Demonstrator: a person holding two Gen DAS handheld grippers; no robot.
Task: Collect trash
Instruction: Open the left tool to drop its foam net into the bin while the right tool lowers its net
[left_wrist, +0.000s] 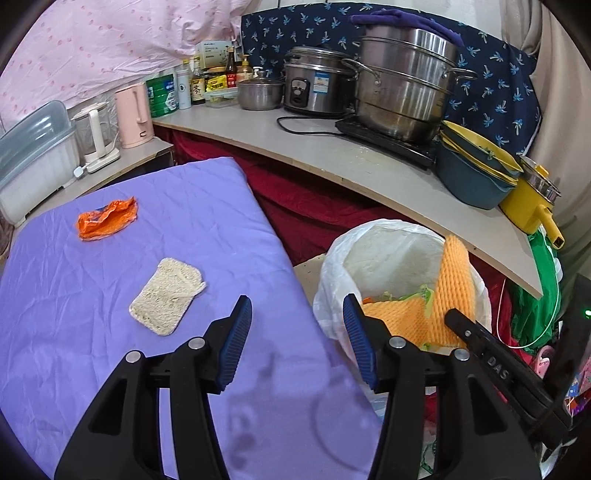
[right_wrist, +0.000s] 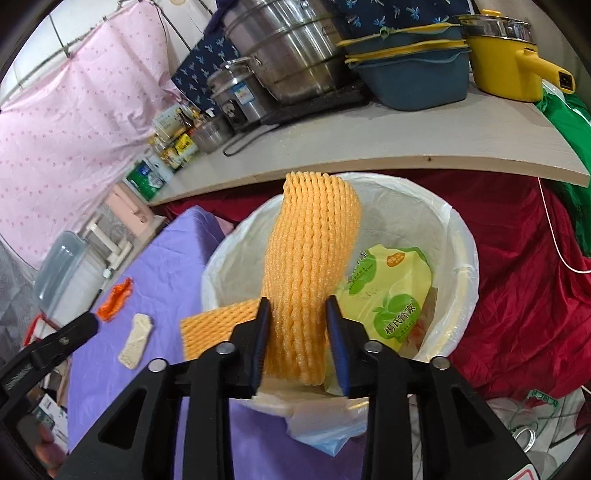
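My right gripper (right_wrist: 298, 314) is shut on an orange foam net (right_wrist: 314, 258) and holds it upright over the white-lined trash bin (right_wrist: 461, 236). The net also shows in the left wrist view (left_wrist: 452, 280), with the right gripper's finger (left_wrist: 480, 336) beside it. A green-yellow snack bag (right_wrist: 391, 299) lies inside the bin. My left gripper (left_wrist: 297, 314) is open and empty above the purple cloth's (left_wrist: 110, 369) right edge. A beige loofah pad (left_wrist: 166, 295) and a crumpled orange wrapper (left_wrist: 107, 219) lie on the cloth.
A counter (left_wrist: 351, 162) behind the bin carries steel pots (left_wrist: 402, 81), a rice cooker (left_wrist: 314, 85), stacked blue-yellow basins (left_wrist: 476, 173), a yellow pot (left_wrist: 528, 199) and bottles. A pink kettle (left_wrist: 133, 114) and plastic box (left_wrist: 33, 158) stand at the left. Red cloth (right_wrist: 517, 295) drapes below.
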